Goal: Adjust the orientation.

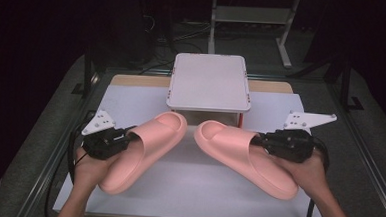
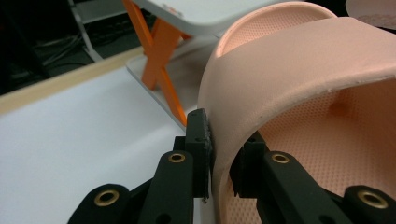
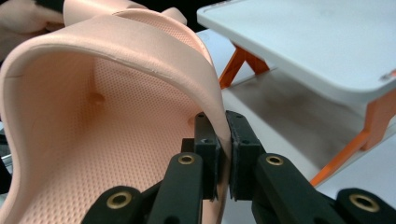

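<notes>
No legible text, label, brand, number or sign found on any surface in the three views.

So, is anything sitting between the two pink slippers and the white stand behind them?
Nothing visible does. The left gripper holds the left slipper and the right gripper holds the right slipper, toes toward the white stand, whose top is bare.
</notes>
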Action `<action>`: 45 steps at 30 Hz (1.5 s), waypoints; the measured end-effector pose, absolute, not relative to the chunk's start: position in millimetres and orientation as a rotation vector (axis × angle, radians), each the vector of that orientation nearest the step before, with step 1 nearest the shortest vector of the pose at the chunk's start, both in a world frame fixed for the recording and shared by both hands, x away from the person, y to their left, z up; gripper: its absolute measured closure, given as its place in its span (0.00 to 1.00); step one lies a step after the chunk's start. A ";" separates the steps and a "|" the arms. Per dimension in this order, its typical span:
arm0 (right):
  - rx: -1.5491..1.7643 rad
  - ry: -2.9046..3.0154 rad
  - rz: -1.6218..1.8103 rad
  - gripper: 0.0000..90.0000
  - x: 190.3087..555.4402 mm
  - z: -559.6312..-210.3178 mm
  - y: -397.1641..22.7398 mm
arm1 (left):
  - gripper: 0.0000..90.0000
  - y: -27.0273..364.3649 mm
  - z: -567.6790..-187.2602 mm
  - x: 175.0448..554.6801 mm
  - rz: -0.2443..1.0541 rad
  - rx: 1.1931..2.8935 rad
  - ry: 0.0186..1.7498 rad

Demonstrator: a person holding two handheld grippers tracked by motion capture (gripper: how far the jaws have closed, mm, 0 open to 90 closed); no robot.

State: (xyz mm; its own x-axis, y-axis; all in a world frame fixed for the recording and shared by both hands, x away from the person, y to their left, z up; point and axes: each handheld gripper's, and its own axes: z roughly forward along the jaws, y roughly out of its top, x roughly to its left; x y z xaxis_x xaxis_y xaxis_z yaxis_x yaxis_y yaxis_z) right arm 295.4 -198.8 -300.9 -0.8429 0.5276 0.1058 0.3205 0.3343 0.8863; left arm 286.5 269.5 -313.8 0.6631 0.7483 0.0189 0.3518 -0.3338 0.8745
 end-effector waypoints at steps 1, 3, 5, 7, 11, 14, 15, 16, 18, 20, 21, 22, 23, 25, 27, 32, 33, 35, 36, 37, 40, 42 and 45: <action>0.773 2.395 1.519 0.93 295.4 -300.9 -198.8 | 0.88 270.0 -310.9 287.6 0.534 1.938 0.858; 0.763 2.398 1.522 0.93 298.6 -296.0 -197.8 | 0.88 270.9 -303.4 290.9 0.545 1.935 0.855; 0.752 2.403 1.521 0.93 302.4 -290.7 -196.5 | 0.88 271.3 -296.2 294.6 0.556 1.934 0.852; 0.743 2.407 1.520 0.93 306.3 -286.3 -194.9 | 0.88 271.5 -289.5 298.9 0.563 1.933 0.851; 0.722 2.412 1.518 0.93 314.0 -277.7 -191.9 | 0.88 272.9 -277.8 309.2 0.570 1.923 0.851; 0.719 2.416 1.522 0.93 320.0 -271.5 -190.3 | 0.89 273.0 -270.2 317.3 0.584 1.930 0.858; 0.710 2.415 1.523 0.93 322.4 -269.6 -189.9 | 0.89 272.8 -267.8 320.3 0.587 1.931 0.861; 0.710 2.416 1.521 0.93 324.5 -267.7 -189.5 | 0.89 272.5 -265.3 323.2 0.592 1.932 0.861; 0.704 2.415 1.519 0.93 329.1 -263.9 -188.8 | 0.89 271.8 -260.7 329.6 0.597 1.932 0.865; 0.702 2.417 1.517 0.93 333.4 -259.8 -187.8 | 0.89 270.8 -257.1 336.3 0.601 1.931 0.871; 0.698 2.417 1.513 0.93 335.7 -257.5 -187.3 | 0.89 270.2 -255.4 339.7 0.604 1.934 0.870; 0.695 2.416 1.511 0.93 337.8 -255.1 -186.5 | 0.89 269.3 -254.0 343.0 0.605 1.932 0.875; 0.693 2.416 1.509 0.93 340.0 -252.8 -185.9 | 0.89 268.6 -252.6 346.3 0.607 1.934 0.877; 0.689 2.414 1.510 0.93 344.9 -248.8 -184.7 | 0.89 266.8 -250.2 353.1 0.607 1.933 0.881; 0.690 2.419 1.505 0.93 349.8 -245.6 -183.5 | 0.89 264.7 -247.5 359.9 0.604 1.930 0.886; 0.691 2.434 1.478 0.93 365.4 -240.5 -181.2 | 0.89 259.0 -238.9 377.0 0.611 1.928 0.896; 0.691 2.434 1.478 0.93 365.4 -240.5 -181.2 | 0.89 257.8 -237.2 380.3 0.614 1.932 0.897; 0.695 2.433 1.480 0.93 370.8 -239.0 -181.3 | 0.89 255.7 -233.4 387.3 0.613 1.930 0.901; 0.699 2.432 1.485 0.93 373.7 -237.8 -181.3 | 0.89 255.1 -232.2 389.6 0.611 1.927 0.903; 0.699 2.433 1.488 0.93 375.5 -237.1 -180.9 | 0.89 254.3 -230.6 392.6 0.609 1.925 0.906; 0.698 2.438 1.487 0.93 382.7 -234.1 -178.4 | 0.88 252.3 -226.1 401.3 0.611 1.928 0.914; 0.693 2.449 1.485 0.93 390.4 -232.4 -176.2 | 0.89 251.2 -223.4 406.4 0.610 1.921 0.920; 0.693 2.450 1.477 0.93 395.3 -230.8 -174.7 | 0.88 250.3 -220.1 413.6 0.611 1.920 0.928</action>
State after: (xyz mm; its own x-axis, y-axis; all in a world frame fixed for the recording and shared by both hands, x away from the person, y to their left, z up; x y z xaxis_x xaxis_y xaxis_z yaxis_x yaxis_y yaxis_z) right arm 395.3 -174.7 -230.8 -0.8707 0.4867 0.0701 0.2894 0.3919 0.8733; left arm 413.6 250.3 -220.1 0.5976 0.8004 0.0484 0.3608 -0.3223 0.8752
